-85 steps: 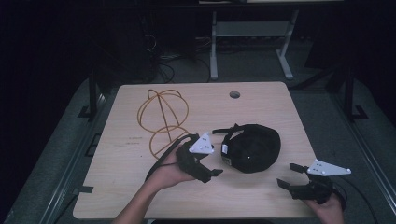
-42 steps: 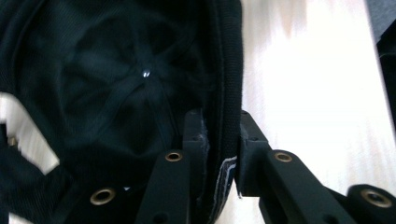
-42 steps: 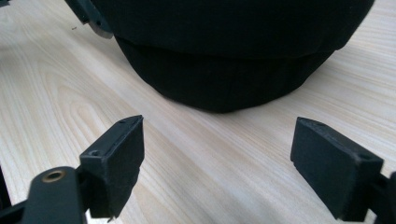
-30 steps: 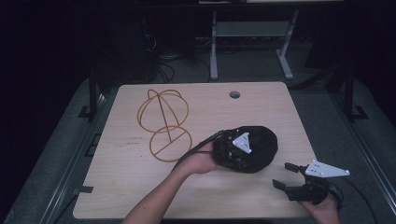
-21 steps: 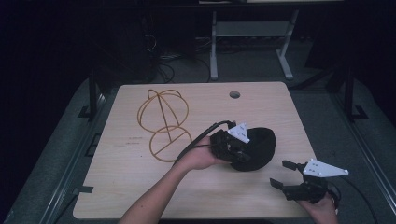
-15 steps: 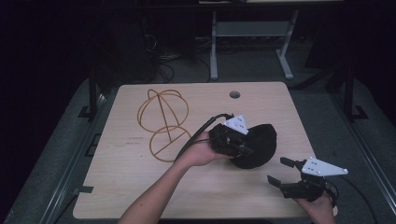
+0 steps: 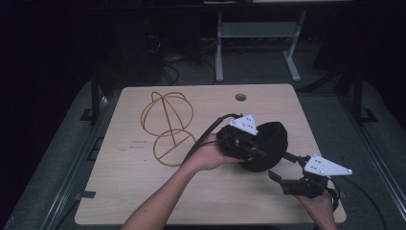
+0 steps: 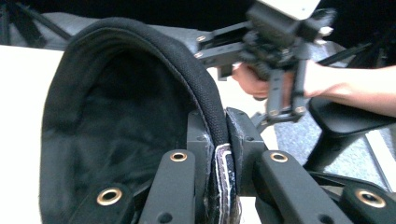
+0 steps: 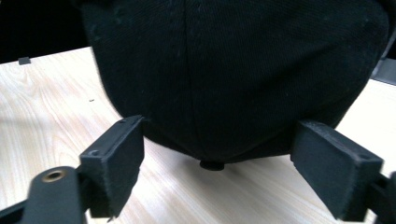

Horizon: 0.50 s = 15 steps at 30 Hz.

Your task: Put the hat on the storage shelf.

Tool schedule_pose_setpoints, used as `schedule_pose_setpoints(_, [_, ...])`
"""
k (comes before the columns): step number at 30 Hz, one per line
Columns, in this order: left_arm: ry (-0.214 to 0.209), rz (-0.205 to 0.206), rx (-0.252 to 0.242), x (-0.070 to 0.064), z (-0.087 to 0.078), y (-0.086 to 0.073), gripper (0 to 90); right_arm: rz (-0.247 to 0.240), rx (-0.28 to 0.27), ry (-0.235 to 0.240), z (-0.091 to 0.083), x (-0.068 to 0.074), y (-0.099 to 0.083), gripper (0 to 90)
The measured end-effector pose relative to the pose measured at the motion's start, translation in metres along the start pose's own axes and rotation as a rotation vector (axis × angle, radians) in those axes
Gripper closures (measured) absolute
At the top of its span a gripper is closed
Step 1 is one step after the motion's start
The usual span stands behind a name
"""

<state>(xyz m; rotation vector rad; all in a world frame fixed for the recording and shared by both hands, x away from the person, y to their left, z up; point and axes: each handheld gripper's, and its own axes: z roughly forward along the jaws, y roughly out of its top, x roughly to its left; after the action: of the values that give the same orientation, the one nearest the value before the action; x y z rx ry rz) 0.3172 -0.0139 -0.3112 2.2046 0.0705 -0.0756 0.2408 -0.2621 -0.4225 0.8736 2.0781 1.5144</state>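
Black cap [image 7: 268,143] at frame centre, rim pinched in left gripper [image 8: 219,158], lifted; right gripper [image 9: 217,172] wide open, empty; wire stand [image 7: 165,124] unused.

High view above the table [image 7: 143,191], both gripper views close, sharing the black cap [image 7: 268,143].

On the desk [image 7: 143,191], a cap [image 7: 270,143] lay at about 4 o'clock from centre. A wire frame [image 7: 165,127] stood at 9 o'clock of the cap. The left hand-held gripper [image 7: 251,151] sat on the cap's 9 o'clock edge; the right hand-held gripper [image 7: 285,170] lay at its 5 o'clock.
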Motion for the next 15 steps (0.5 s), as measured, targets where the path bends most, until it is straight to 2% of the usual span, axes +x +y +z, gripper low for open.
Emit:
schedule_pose_setpoints(4, [-0.035,0.027,0.009,-0.005,0.005,0.005,80.8,-0.009,-0.004,0.002,0.002,0.001,-0.002,30.3])
schedule_pose_setpoints(5, [-0.035,0.027,0.009,-0.005,0.005,0.005,80.8,-0.009,-0.004,0.002,0.002,0.001,-0.002,30.3])
schedule_pose_setpoints(6, [-0.046,0.04,0.011,-0.008,0.007,0.008,80.8,-0.018,-0.018,0.004,-0.001,0.001,-0.003,38.0])
schedule_pose_setpoints(7, [-0.046,0.04,0.011,-0.008,0.007,0.008,80.8,-0.018,-0.018,0.004,-0.001,0.001,-0.003,38.0])
schedule_pose_setpoints(8, [-0.054,0.046,0.018,-0.01,0.008,0.011,80.8,-0.023,-0.033,0.02,-0.004,0.001,-0.003,44.9])
schedule_pose_setpoints(10, [-0.054,0.064,0.035,-0.012,0.009,0.014,81.0,-0.043,-0.034,0.018,-0.005,0.002,-0.003,53.7])
schedule_pose_setpoints(11, [-0.054,0.064,0.035,-0.012,0.009,0.014,81.2,-0.043,-0.034,0.018,-0.005,0.002,-0.003,53.7])
schedule_pose_setpoints(13, [-0.054,0.07,0.036,-0.015,0.009,0.016,81.2,-0.071,-0.037,0.021,-0.006,0.004,-0.002,64.9])
schedule_pose_setpoints(14, [-0.053,0.072,0.04,-0.016,0.009,0.017,81.2,-0.081,-0.033,0.031,-0.006,0.005,-0.001,73.6])
schedule_pose_setpoints(15, [-0.053,0.072,0.04,-0.016,0.009,0.017,81.2,-0.09,-0.029,0.03,-0.006,0.006,0.0,76.9])
